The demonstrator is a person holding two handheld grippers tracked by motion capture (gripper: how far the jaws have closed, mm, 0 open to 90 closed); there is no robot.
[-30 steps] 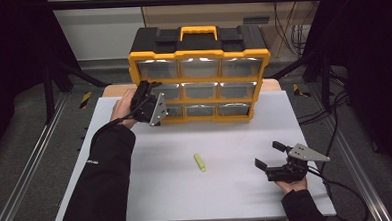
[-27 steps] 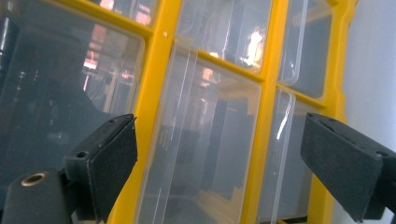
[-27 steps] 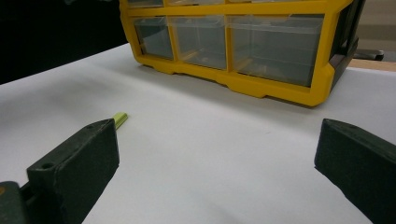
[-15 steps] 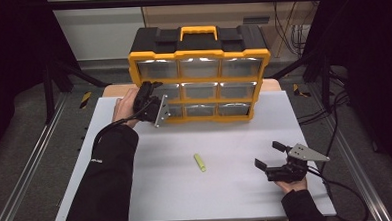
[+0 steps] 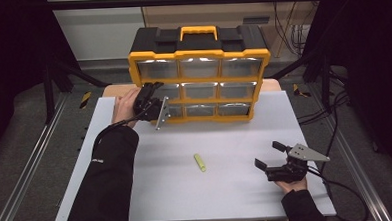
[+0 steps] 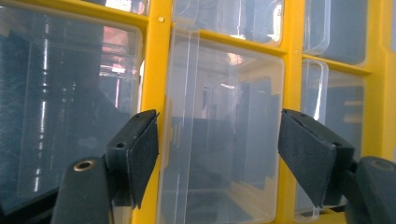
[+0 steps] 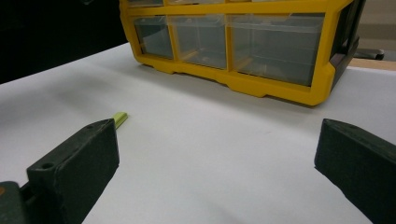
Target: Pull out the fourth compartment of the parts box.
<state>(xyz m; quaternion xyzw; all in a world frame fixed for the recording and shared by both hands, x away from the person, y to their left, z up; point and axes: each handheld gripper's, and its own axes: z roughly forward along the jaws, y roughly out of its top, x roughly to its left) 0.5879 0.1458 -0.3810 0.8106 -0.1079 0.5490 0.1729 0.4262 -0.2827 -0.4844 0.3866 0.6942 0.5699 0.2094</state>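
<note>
A yellow and black organizer (image 5: 199, 55) with clear drawers stands upright at the back of the white table (image 5: 238, 198). My left gripper (image 5: 152, 88) is up against its left column at the middle row. In the left gripper view its jaws (image 6: 219, 149) straddle a clear drawer (image 6: 224, 140). They have just been closing, and a narrow gap shows on each side of the drawer. A small yellow-green stick (image 5: 200, 162) lies mid-table. My right gripper (image 5: 269, 154) rests low at the front right, open and empty, with the stick (image 7: 120, 118) beyond its left jaw.
Black frame posts and rails flank the table. Cables trail on the floor at the right. A person's dark sleeve (image 5: 107, 184) lies across the table's left front. White tabletop lies between the stick and the organizer.
My left gripper has edged slightly toward the organizer's front. The right gripper and the stick have stayed in place.
</note>
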